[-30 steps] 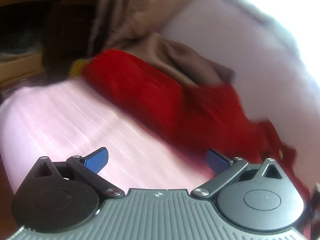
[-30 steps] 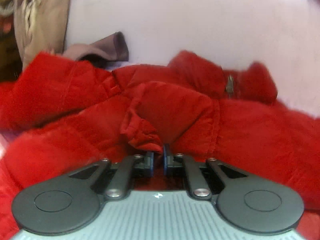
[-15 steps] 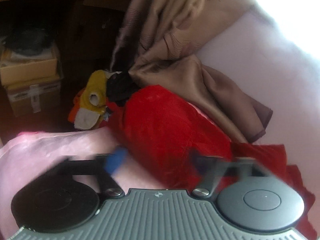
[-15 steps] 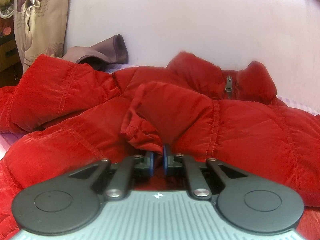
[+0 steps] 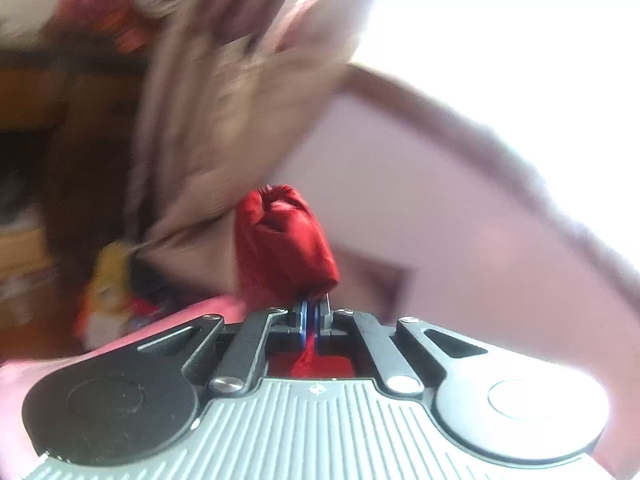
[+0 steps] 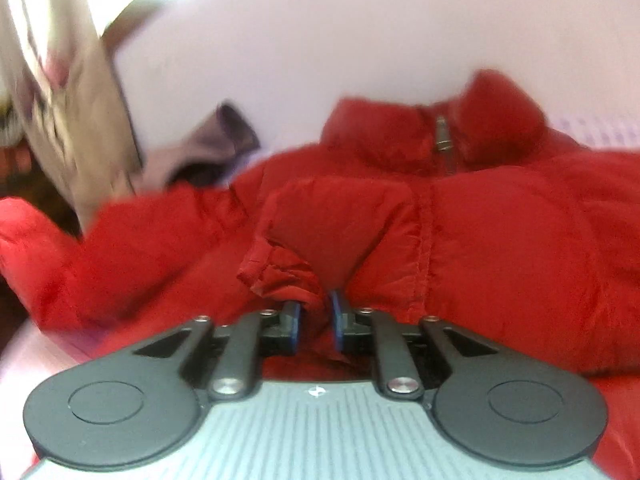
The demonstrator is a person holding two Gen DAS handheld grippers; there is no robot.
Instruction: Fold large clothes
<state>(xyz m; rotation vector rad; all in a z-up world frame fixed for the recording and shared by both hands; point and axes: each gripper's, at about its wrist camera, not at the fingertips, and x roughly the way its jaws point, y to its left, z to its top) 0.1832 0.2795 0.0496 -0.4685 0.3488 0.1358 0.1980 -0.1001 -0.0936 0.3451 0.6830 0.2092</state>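
One red puffer jacket (image 6: 500, 240), quilted and softly padded with stitched seams, lies spread across a pale pink bed sheet (image 6: 36, 344) in the right wrist view, its long axis running roughly left to right across the frame. Its stand-up collar (image 6: 440, 128) sits at the far side toward the pale wall (image 6: 340, 40), and a single metal zipper pull (image 6: 442, 134) hangs at the collar's centre. A sleeve is folded over the chest, with its crumpled cuff (image 6: 276, 276) pointing toward the camera. The right gripper (image 6: 315, 320) has its jaws slightly parted, with red fabric bunched between the two blue pads; whether they actually grip it is unclear. In the left wrist view, the left gripper (image 5: 313, 314) has its jaws pressed together on a thin fold of red cloth, and a bulging, rounded sleeve end (image 5: 282, 240) with a gathered tip rises upright just beyond them. Behind hangs a beige curtain (image 5: 224, 92), heavily blurred, and a yellow and orange object (image 5: 106, 292) lies low at the left, too blurred to identify.
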